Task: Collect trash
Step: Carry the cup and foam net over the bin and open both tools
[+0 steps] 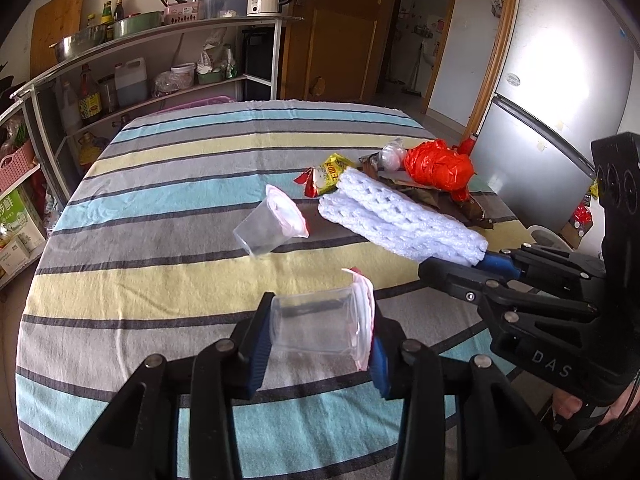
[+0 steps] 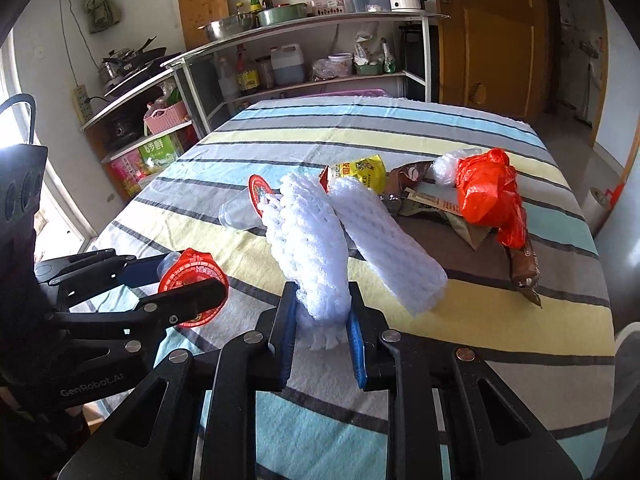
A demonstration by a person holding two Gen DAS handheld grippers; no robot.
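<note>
Now our left gripper clamps a clear plastic cup lying sideways, and our right gripper pinches a white foam net above the striped tablecloth. At twelve o'clock lies a second cup; at one o'clock, wrappers and a red bag.

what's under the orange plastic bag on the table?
The orange plastic bag sits on a pile of brown wrappers and flattened packets; a clear crumpled bag pokes out beside it. Anything directly beneath is covered.
</note>
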